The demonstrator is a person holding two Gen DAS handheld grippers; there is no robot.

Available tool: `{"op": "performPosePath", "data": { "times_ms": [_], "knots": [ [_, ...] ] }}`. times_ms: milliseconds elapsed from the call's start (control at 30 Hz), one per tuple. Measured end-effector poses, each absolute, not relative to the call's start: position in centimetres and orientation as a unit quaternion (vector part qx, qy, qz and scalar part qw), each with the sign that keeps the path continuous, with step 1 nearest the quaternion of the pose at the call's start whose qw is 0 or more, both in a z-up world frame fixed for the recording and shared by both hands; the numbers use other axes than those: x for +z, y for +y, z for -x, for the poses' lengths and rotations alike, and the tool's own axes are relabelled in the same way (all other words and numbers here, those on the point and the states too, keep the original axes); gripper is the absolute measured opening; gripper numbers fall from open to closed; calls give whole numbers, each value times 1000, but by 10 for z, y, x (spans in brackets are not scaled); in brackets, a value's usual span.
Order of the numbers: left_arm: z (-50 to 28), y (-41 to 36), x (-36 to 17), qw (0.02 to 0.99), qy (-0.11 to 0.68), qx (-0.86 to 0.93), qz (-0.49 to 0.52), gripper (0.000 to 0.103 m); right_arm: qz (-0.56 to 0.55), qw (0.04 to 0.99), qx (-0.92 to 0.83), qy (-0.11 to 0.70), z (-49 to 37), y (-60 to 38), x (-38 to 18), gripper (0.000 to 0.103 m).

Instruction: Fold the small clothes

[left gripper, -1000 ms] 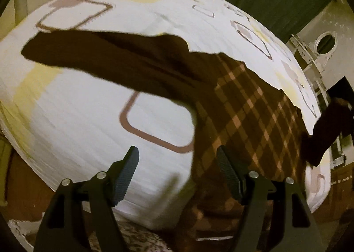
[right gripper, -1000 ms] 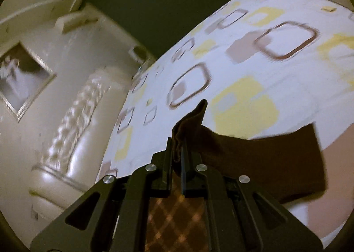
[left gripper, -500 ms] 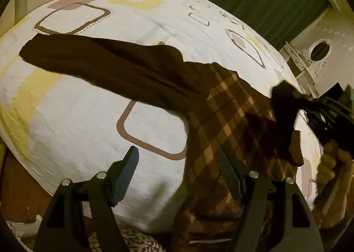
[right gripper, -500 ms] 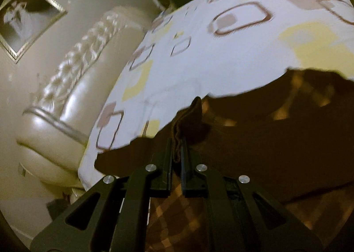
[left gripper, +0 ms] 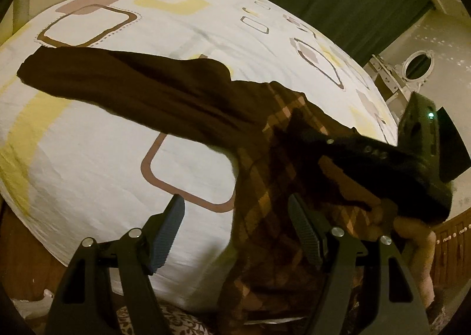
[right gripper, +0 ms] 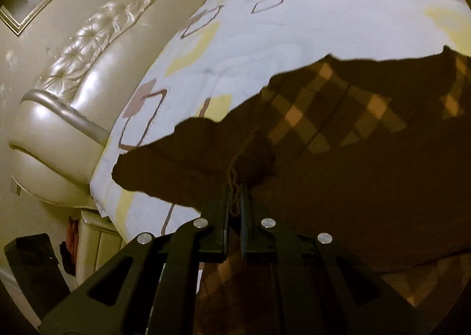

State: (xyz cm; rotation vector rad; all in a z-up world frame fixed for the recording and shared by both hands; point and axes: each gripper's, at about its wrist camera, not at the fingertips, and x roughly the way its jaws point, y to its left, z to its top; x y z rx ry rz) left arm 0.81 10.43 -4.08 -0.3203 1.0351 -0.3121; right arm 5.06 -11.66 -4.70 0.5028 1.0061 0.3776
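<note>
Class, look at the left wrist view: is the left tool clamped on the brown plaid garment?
No: the left tool stands open, nothing pinched, above the brown plaid garment.

Two wrist-mounted fisheye cameras, both tilted downward, look over a bed [left gripper: 97, 141] covered in a white sheet with brown and yellow squares. The left wrist view sits low at the bed's near edge, facing across the mattress toward a dark green curtain [left gripper: 338, 2] beyond the bed's far side, its own left gripper [left gripper: 235, 226] framing the bottom of the picture. The right wrist view hovers close above the bed, facing toward the padded cream headboard [right gripper: 88, 76], with the right gripper [right gripper: 234, 196] in its foreground. Both views take in the same brown plaid garment [left gripper: 265, 176] spread on the bed, and the left view also catches the right gripper from the side.
</note>
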Motion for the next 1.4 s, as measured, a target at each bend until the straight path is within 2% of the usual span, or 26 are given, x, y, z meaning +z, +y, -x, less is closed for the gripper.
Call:
{"op": "performPosePath", "data": {
  "times_ms": [433, 633, 833, 967, 1033, 1167, 1300, 1400],
  "knots": [
    [-5, 96, -32, 854, 478, -156, 133, 72, -249, 799, 179, 516, -53, -94, -92, 8],
    [-6, 94, -33, 851, 481, -158, 140, 75, -263, 795, 178, 516, -53, -94, -96, 10],
    [-6, 89, -39, 845, 490, -163, 142, 75, -281, 786, 197, 514, -51, -94, -96, 19],
    [-4, 84, -44, 840, 498, -167, 140, 75, -310, 769, 245, 503, -37, -104, -80, 22],
    [-3, 82, -46, 838, 500, -170, 137, 75, -315, 777, 255, 481, -22, -123, -65, 29],
    [-3, 83, -47, 837, 501, -167, 141, 75, -312, 816, 222, 432, 15, -194, -36, 35],
    [-3, 84, -46, 836, 501, -165, 154, 75, -324, 872, 82, 358, 61, -313, -19, 35],
    [-3, 83, -44, 834, 501, -163, 165, 75, -393, 858, -37, 330, 87, -401, -36, 37]
  ]
}}
